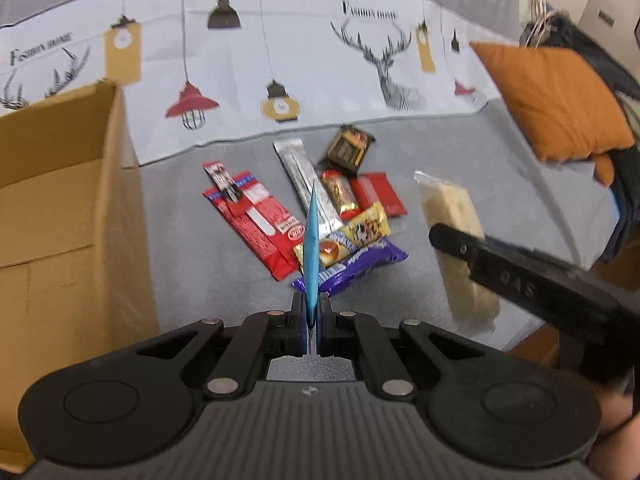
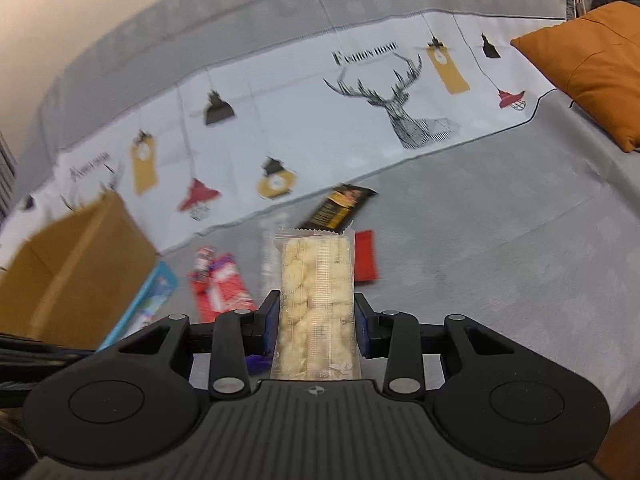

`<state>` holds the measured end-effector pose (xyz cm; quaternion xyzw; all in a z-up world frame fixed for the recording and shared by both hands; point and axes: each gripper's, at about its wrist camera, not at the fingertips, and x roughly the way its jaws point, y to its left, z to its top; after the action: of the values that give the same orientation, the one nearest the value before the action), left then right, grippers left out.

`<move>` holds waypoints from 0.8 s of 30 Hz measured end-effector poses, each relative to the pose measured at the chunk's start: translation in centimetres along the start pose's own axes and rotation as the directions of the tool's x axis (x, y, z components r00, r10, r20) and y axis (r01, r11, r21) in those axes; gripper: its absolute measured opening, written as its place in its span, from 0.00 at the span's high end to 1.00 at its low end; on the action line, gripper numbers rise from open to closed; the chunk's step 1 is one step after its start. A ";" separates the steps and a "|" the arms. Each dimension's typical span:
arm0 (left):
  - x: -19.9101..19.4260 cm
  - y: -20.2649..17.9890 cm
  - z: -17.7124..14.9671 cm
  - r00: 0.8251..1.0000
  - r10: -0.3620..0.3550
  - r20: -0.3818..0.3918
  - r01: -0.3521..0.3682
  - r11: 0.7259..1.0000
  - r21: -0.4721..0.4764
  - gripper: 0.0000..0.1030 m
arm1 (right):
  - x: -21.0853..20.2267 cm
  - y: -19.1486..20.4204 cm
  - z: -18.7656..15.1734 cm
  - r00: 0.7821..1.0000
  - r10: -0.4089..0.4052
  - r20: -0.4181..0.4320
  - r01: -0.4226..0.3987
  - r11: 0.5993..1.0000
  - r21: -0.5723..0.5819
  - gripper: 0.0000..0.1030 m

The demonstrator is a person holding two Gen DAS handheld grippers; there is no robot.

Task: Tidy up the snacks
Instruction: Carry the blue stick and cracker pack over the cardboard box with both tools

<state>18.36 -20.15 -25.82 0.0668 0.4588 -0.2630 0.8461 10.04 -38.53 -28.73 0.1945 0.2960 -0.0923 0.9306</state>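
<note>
My left gripper (image 1: 311, 306) is shut on a thin blue packet (image 1: 311, 240), seen edge-on and standing up between the fingers. Beyond it, a pile of snacks (image 1: 320, 208) lies on the grey bed cover (image 1: 224, 288): red wrappers, a silver stick, a black packet and a purple bar. My right gripper (image 2: 316, 320) is shut on a clear packet of pale crisp bar (image 2: 316, 288), held above the cover. In the left wrist view the right gripper (image 1: 450, 240) hangs right of the pile with the pale packet (image 1: 452, 208). The blue packet (image 2: 150, 300) shows at left in the right wrist view.
An open cardboard box (image 1: 60, 208) stands left of the pile, also in the right wrist view as the box (image 2: 72, 268). An orange cushion (image 1: 560, 100) lies at the right. A printed white sheet (image 1: 280, 40) runs along the back. A black packet (image 2: 340, 206) and a red one (image 2: 366, 256) lie ahead.
</note>
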 end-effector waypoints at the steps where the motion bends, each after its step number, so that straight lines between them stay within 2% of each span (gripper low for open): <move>1: -0.7 0.3 -0.1 1.000 0.001 0.014 -0.001 1.000 -0.005 0.96 | -0.9 0.8 0.0 1.000 0.016 0.014 -0.017 1.000 0.003 0.63; 9: -6.8 4.9 -0.5 0.992 0.089 0.089 -0.081 0.993 -0.087 0.96 | -4.8 8.3 0.5 0.993 0.110 0.051 -0.106 0.991 -0.085 0.62; 13: -10.8 7.7 -0.3 0.979 0.139 0.151 -0.119 0.984 -0.132 0.96 | -6.2 11.9 0.9 0.986 0.139 0.096 -0.128 0.985 -0.114 0.62; 15: -13.0 8.8 -0.1 0.966 0.166 0.199 -0.140 0.980 -0.138 0.96 | -7.0 13.7 1.2 0.980 0.160 0.118 -0.144 0.981 -0.131 0.62; 19: -17.4 10.9 -0.3 0.928 0.221 0.299 -0.181 0.971 -0.157 0.96 | -8.3 17.5 1.9 0.964 0.242 0.107 -0.218 0.955 -0.199 0.62; 24: -20.7 13.6 -1.1 0.896 0.263 0.358 -0.206 0.960 -0.190 0.96 | -9.3 22.5 3.2 0.937 0.337 0.088 -0.307 0.919 -0.249 0.62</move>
<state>15.30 -0.23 -11.38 0.0068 0.2931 -0.1324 0.9469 10.62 -18.93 -13.97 0.1246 0.2076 0.0851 0.9665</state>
